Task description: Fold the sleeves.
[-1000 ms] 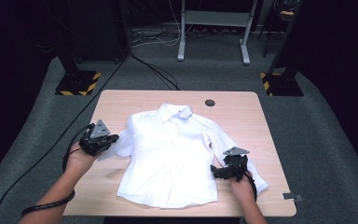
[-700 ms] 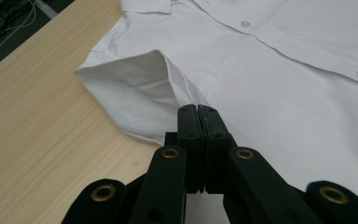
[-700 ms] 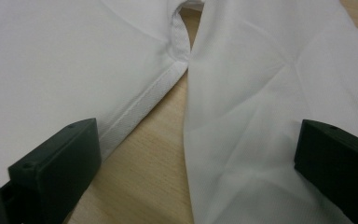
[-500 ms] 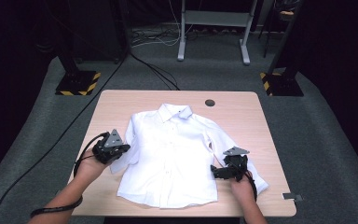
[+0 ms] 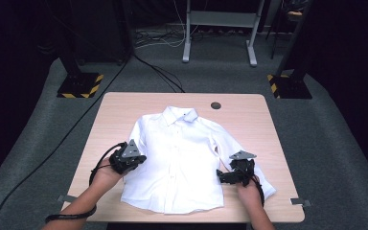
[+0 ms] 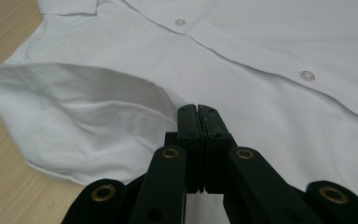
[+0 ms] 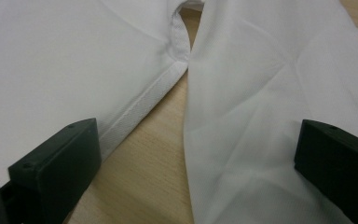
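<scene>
The left hand-held gripper (image 5: 135, 160) has moved in from the counter (image 5: 249, 110) edge, folding the left sleeve (image 6: 74, 121) over the white shirt (image 5: 182, 158) (lying flat, mid-counter). Its jaws are pinched together on the sleeve. The right hand-held gripper (image 5: 230, 177) waits with jaws apart, beside the shirt's right side, hand low.

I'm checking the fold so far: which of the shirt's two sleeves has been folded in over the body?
The sleeve at the left gripper, whose jaws are shut on it, lies over the shirt front. The other sleeve lies out straight beside the open right gripper.
</scene>
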Tool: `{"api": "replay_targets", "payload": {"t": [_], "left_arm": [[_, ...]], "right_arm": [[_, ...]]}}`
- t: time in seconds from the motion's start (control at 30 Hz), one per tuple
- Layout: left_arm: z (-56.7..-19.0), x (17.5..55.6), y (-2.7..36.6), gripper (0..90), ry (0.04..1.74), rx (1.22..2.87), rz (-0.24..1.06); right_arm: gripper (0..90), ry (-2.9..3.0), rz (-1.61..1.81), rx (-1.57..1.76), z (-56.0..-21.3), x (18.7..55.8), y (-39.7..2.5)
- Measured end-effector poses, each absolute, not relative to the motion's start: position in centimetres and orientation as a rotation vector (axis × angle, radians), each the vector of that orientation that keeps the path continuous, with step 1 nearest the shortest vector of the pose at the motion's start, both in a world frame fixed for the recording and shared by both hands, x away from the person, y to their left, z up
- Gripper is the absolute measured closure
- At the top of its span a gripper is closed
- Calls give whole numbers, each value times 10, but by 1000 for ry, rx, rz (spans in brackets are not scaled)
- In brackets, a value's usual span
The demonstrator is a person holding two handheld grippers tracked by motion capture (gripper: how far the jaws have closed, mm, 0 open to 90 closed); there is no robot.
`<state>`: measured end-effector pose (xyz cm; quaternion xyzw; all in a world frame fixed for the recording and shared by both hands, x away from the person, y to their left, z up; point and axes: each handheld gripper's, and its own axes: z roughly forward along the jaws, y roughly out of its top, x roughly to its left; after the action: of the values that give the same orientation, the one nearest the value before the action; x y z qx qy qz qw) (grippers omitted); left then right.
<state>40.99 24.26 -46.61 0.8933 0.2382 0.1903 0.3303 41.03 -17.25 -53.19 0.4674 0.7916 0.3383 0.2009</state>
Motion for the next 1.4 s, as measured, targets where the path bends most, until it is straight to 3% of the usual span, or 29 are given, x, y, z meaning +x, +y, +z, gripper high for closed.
{"api": "replay_targets", "payload": {"t": [0.5,0.77,1.07,1.23,1.4], "left_arm": [[-479,406,221,867,614,2305,411],[-488,404,208,567,611,2243,296],[-491,400,197,448,609,2208,244],[-493,399,200,349,620,2224,290],[-498,401,214,317,649,2243,318]], "right_arm": [[0,2212,945,1306,-532,410,-172],[0,2212,945,1306,-532,410,-172],[0,2212,945,1306,-532,410,-172],[0,2212,945,1306,-532,410,-172],[0,2212,945,1306,-532,410,-172]]}}
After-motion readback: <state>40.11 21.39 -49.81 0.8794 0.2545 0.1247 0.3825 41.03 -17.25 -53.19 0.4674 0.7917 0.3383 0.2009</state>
